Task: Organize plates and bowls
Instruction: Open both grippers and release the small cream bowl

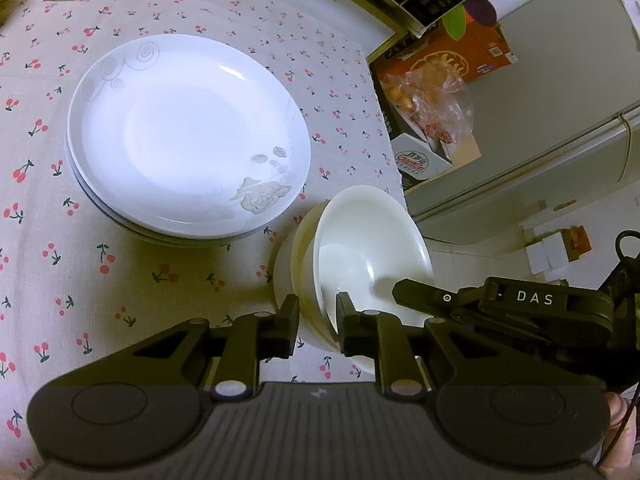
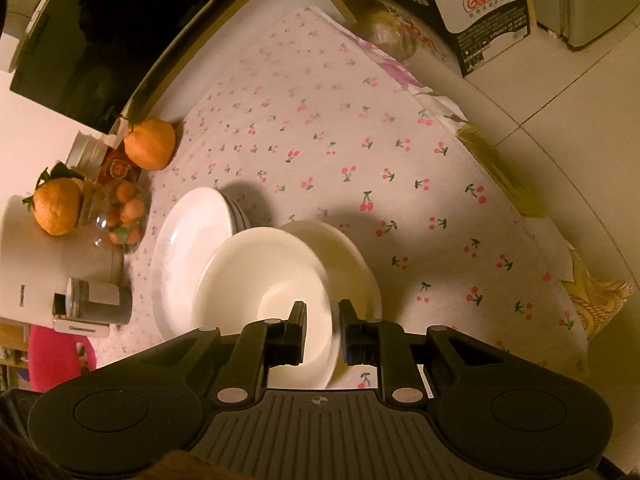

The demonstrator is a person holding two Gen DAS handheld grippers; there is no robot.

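Two nested white bowls stand near the table's right edge. The top bowl (image 1: 360,256) (image 2: 256,276) leans tilted inside the lower bowl (image 1: 298,264) (image 2: 348,256). My left gripper (image 1: 318,316) straddles their near rims, one finger outside and one inside, slightly open with the pads not clamped. My right gripper (image 2: 323,320) straddles the top bowl's rim from the other side, also slightly open, with a gap beside the rim. One of its fingers (image 1: 416,296) reaches into the bowl. A stack of white flower-patterned plates (image 1: 188,136) (image 2: 188,236) sits just left of the bowls.
The cherry-print tablecloth (image 1: 60,280) covers the table. Oranges (image 2: 150,144) and a glass dish of fruit (image 2: 124,216) stand at the far side with a white kettle (image 2: 40,264). Cardboard boxes (image 1: 424,160) and a fridge (image 1: 560,120) lie beyond the table edge.
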